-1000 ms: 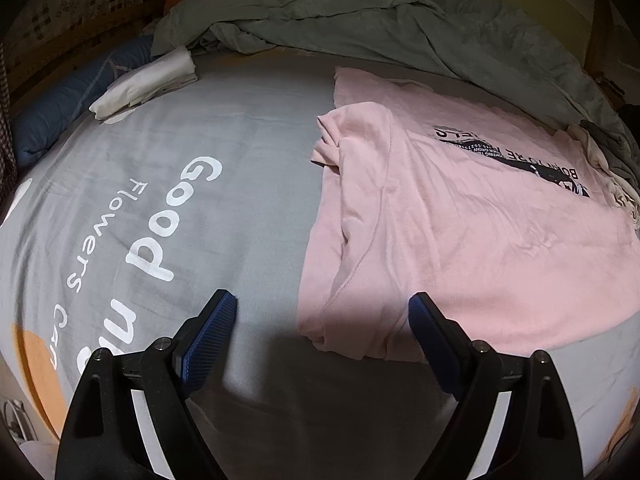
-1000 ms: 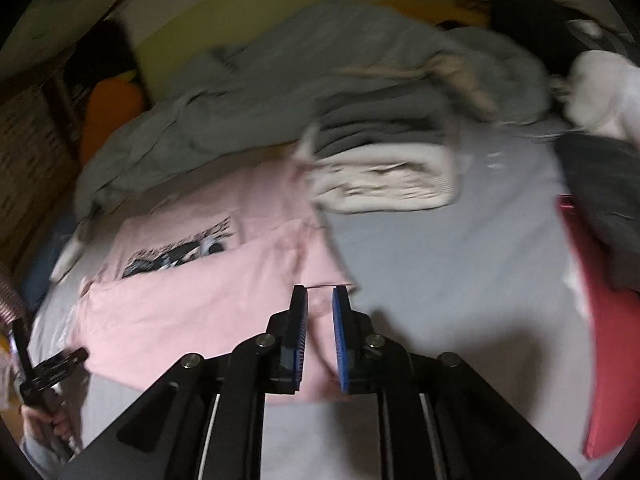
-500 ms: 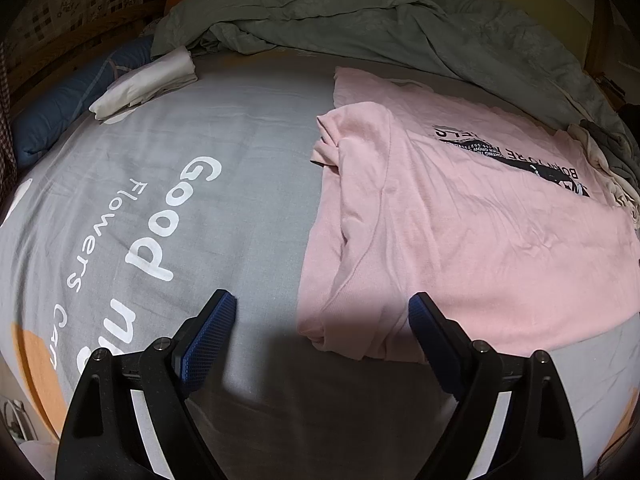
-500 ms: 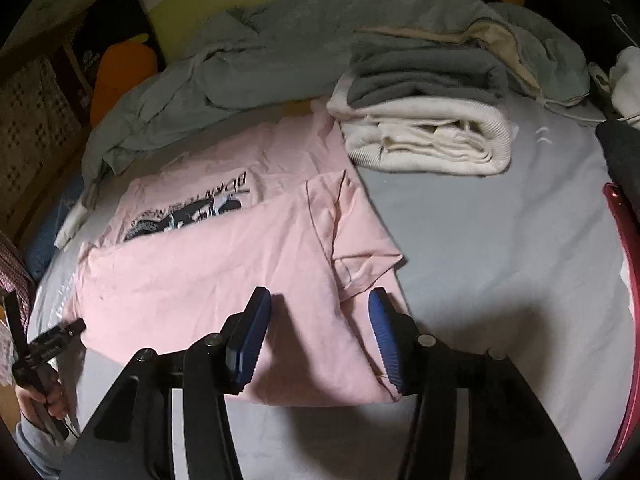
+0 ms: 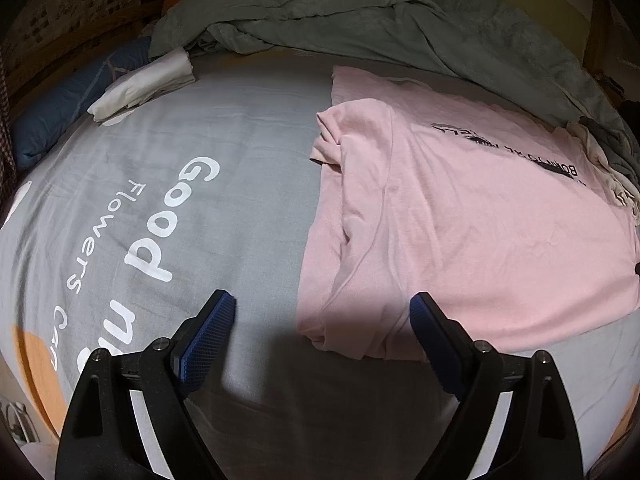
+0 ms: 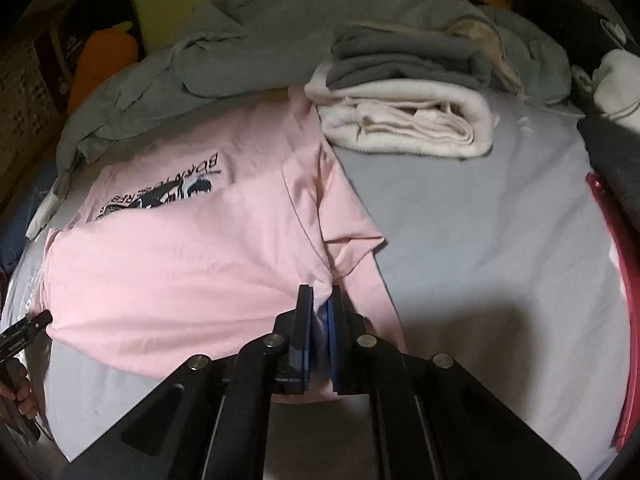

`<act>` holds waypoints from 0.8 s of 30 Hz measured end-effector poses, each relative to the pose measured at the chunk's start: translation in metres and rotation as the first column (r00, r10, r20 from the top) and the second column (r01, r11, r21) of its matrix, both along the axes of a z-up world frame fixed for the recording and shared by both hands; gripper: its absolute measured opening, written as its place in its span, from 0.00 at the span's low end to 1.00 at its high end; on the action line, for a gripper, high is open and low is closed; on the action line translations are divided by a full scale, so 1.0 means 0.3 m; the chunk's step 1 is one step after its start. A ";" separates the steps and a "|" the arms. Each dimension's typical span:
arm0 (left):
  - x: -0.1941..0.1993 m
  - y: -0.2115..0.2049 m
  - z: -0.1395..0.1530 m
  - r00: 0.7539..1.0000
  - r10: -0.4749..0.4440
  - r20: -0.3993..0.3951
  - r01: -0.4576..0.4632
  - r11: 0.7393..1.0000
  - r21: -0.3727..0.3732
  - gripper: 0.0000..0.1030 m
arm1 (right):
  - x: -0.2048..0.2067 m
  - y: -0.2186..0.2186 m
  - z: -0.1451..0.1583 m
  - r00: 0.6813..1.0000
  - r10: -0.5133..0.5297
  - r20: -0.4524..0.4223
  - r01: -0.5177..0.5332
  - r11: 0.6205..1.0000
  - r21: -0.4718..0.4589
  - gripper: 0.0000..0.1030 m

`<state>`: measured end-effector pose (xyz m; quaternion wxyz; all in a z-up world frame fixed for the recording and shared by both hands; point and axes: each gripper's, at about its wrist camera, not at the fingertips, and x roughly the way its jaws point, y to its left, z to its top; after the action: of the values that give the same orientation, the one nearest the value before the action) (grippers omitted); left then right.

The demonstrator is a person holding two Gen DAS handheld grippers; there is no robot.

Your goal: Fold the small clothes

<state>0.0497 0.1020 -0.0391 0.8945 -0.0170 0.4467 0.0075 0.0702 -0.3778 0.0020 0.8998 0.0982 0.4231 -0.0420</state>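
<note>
Item: pink T-shirt (image 6: 192,264), printed with dark lettering, lying partly folded on a grey bedsheet (image 5: 224,128) that carries white words (among them "Good" and "Flowers"). Position: right half of the sheet in the left wrist view, one sleeve bunched at its left edge. Right gripper (image 6: 319,300): jaws pinched together on a ridge of the shirt's pink fabric near its lower right edge, cloth visible between the blue pads. Left gripper (image 5: 322,312): jaws spread wide, holding nothing, hovering above the shirt's near corner and the bare sheet beside it. Adjacent stock: folded cream garment (image 6: 408,120) with a folded grey garment (image 6: 400,56) stacked on it, touching the shirt's far right corner; rumpled grey-green blanket (image 5: 360,28) along the far side; small white cloth (image 5: 144,84) at far left.
</note>
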 end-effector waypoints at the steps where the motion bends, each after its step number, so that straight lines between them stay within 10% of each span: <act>1: 0.000 0.001 0.002 1.000 0.000 0.002 0.000 1.000 -0.004 0.87 | -0.005 -0.001 0.011 1.000 -0.006 0.013 0.006 1.000 -0.016 0.07; 11: -0.097 0.027 0.151 0.975 0.034 0.220 -0.027 0.999 -0.032 0.78 | -0.095 -0.065 0.091 0.991 -0.090 0.098 0.091 0.996 -0.008 0.24; 16: -0.114 0.041 0.086 0.995 -0.046 0.090 0.070 0.958 -0.279 0.62 | -0.199 -0.051 0.135 0.978 -0.100 0.181 0.089 0.994 0.068 0.57; 18: -0.126 0.049 0.030 0.999 -0.047 0.018 0.050 0.938 -0.343 0.47 | -0.227 -0.018 0.132 0.983 -0.063 0.172 0.050 0.996 0.078 0.57; 24: -0.096 0.079 0.005 0.998 -0.023 -0.050 -0.004 0.875 -0.484 0.47 | -0.247 0.031 0.046 0.998 -0.005 0.057 -0.006 0.982 0.188 0.57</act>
<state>0.0210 0.1257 -0.0376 0.8495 -0.2376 0.4585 -0.1081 -0.0039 -0.3684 0.0156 0.8983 0.1839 0.3991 0.0014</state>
